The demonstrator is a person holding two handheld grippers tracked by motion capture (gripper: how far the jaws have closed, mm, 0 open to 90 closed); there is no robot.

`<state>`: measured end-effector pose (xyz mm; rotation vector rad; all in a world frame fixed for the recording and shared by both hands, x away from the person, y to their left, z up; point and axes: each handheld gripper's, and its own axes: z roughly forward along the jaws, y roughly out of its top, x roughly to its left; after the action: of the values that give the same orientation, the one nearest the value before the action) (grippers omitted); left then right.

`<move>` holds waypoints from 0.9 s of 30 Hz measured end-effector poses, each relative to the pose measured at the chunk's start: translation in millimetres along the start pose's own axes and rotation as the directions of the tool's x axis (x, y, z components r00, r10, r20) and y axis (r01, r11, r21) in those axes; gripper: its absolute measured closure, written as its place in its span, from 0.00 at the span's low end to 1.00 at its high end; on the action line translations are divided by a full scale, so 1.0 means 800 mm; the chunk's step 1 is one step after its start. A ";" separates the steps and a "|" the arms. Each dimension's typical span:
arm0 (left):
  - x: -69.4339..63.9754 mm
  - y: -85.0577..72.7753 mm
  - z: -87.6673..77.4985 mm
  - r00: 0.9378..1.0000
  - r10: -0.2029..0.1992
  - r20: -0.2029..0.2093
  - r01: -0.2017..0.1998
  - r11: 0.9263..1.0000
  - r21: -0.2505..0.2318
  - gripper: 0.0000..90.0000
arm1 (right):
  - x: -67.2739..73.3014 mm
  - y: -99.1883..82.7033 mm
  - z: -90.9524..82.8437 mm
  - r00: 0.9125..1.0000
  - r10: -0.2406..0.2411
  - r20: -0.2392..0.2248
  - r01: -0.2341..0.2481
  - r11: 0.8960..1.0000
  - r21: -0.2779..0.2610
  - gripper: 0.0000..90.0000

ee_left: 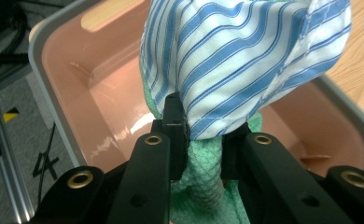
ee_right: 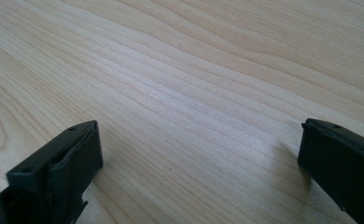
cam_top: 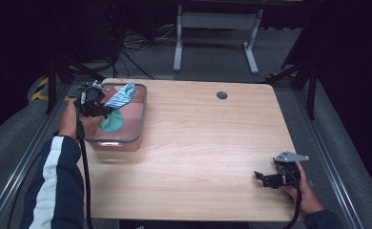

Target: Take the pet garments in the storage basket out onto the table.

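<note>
Two soft, light cloths, the striped cloth [ee_left: 245, 60] and green cloth [ee_left: 203, 182], bunch pinched in the left gripper [ee_left: 203, 135] fingers over the bin [cam_top: 143, 114] at the desk's [cam_top: 212, 157] left edge; right gripper [cam_top: 265, 179] fingers spread, empty.

Your left gripper [cam_top: 108, 110] is up off the surface, jaws clamped tight w/ fabric pinched between the pads. Left hand [cam_top: 69, 119] wraps its body from behind, forearm in a dark sleeve w/ a white stripe, cable trailing down along it. Your right gripper [cam_top: 260, 177] sits low, jaws spread wide, nothing between them. Right hand [cam_top: 304, 191] grips it from behind.
</note>
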<state>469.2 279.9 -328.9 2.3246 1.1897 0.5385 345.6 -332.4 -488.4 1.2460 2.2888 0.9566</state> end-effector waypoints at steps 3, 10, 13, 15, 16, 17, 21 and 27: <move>-0.005 0.001 -0.007 1.000 0.000 0.004 0.001 0.999 -0.034 0.87 | 0.000 0.000 0.000 1.000 0.000 0.000 0.000 1.000 0.000 0.00; -0.019 0.009 -0.022 0.999 0.036 0.020 -0.034 0.996 -0.084 0.87 | 0.000 0.000 0.000 1.000 0.000 0.000 0.000 1.000 0.000 0.00; -0.027 0.013 -0.027 0.998 0.062 0.022 -0.060 0.994 -0.095 0.87 | 0.000 0.000 0.000 1.000 0.000 0.000 0.000 1.000 0.000 0.00; -0.033 0.016 -0.030 0.997 0.076 0.029 -0.072 0.991 -0.113 0.87 | 0.000 0.000 0.000 1.000 0.000 0.000 0.000 1.000 0.000 0.00; -0.035 0.017 -0.032 0.997 0.074 0.031 -0.070 0.991 -0.112 0.87 | 0.000 0.000 0.000 1.000 0.000 0.000 0.000 1.000 0.000 0.00; -0.038 0.018 -0.033 0.996 0.080 0.038 -0.075 0.990 -0.118 0.87 | 0.000 0.000 0.000 1.000 0.000 0.000 0.000 1.000 0.000 0.00; -0.049 0.024 -0.038 0.992 0.112 0.052 -0.105 0.986 -0.128 0.87 | 0.000 0.000 0.000 1.000 0.000 0.000 0.000 1.000 0.000 0.00; -0.071 0.035 -0.040 0.983 0.170 0.072 -0.159 0.977 -0.143 0.87 | 0.000 0.000 0.000 1.000 0.000 0.000 0.000 1.000 0.000 0.00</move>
<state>439.1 225.7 -294.4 2.3154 0.8979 0.5552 345.5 -332.4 -488.4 1.2465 2.2886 0.9566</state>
